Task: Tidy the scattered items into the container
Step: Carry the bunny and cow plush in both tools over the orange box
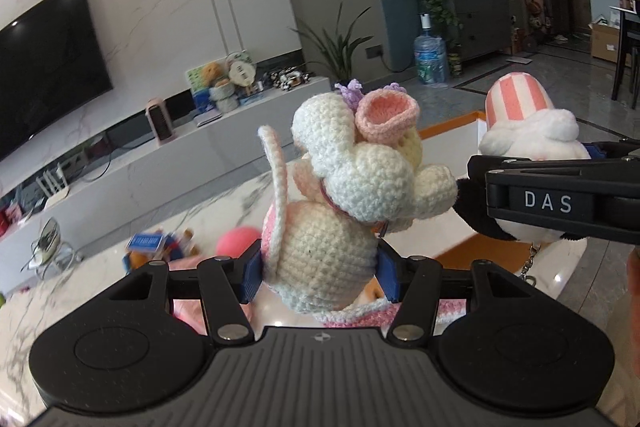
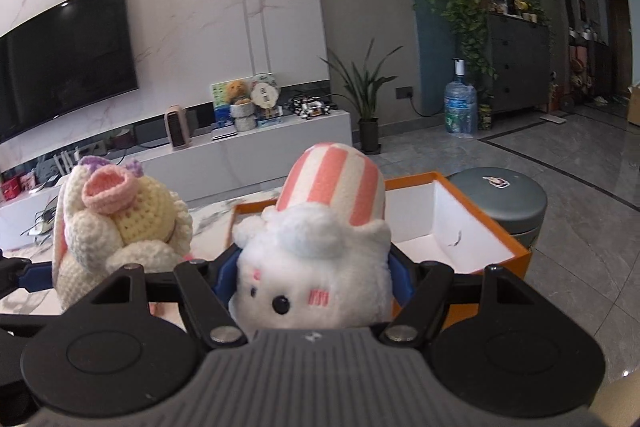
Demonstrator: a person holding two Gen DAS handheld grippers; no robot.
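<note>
The left tool [image 1: 318, 275] grips a crocheted rabbit [image 1: 340, 195], lifted above the marble bench [image 1: 80, 287]. Beside it, the right tool [image 2: 314, 277] clamps a white plush toy [image 2: 316, 267] just before the open orange box [image 2: 460, 223] at the bench's far edge.

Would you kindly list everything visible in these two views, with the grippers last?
crocheted bunny: one, cream and pink, held above the table
plush toy: one, white with a pink-striped top, held before the box
box: one, orange outside, white inside, open, beyond the plush toy
table: one, white marble, under both toys
television: one, black, on the wall
water bottle: one, blue, on the floor
left gripper: one, black, shut on the crocheted bunny
right gripper: one, black, shut on the plush toy
</note>
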